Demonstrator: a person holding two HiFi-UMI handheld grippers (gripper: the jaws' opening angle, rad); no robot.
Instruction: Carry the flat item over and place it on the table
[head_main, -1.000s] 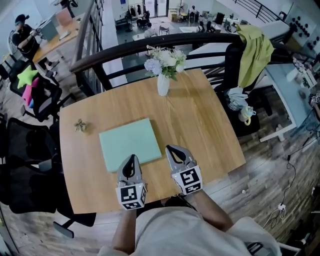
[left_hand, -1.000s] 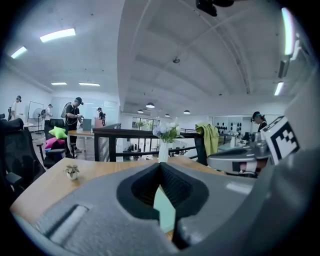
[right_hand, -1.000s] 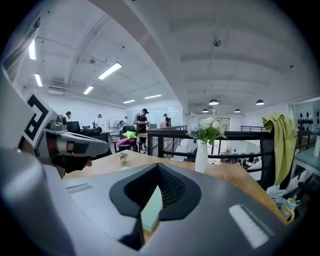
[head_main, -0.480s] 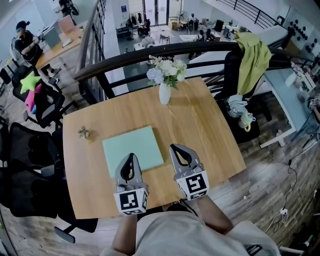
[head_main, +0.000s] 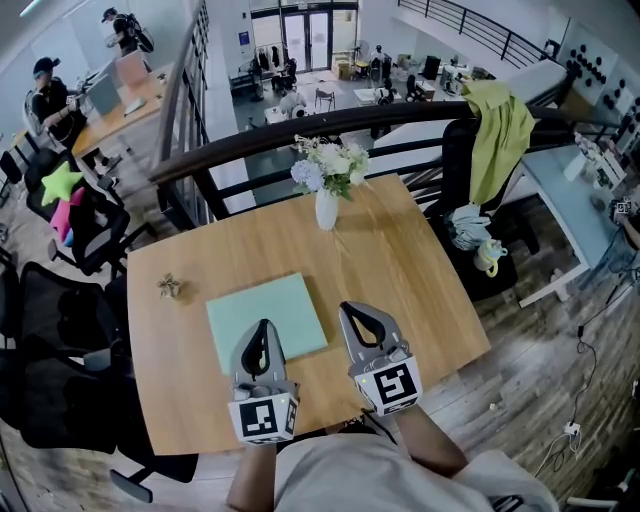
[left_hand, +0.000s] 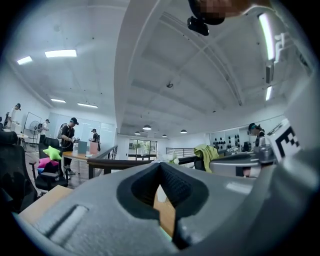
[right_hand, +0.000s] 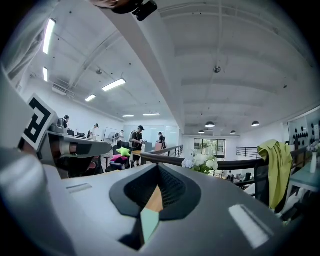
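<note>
Wooden desk beside a dark railing. Pale green flat sheet lying on the desk, left of centre, toward the near edge. Left tongs pressed together, empty, tip over the sheet's near edge; contact not discernible. Right tongs likewise together, empty, just beside the sheet's near right corner. White vase with flowers upright at far edge. Small dried sprig near left edge.

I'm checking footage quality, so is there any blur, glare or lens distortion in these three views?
Head view: sharp, evenly lit, wide-angle bend curving the railing. Left gripper view and right gripper view: heavy fisheye, black corners, ceiling lights glaring white, nearest foreground slightly soft.
</note>
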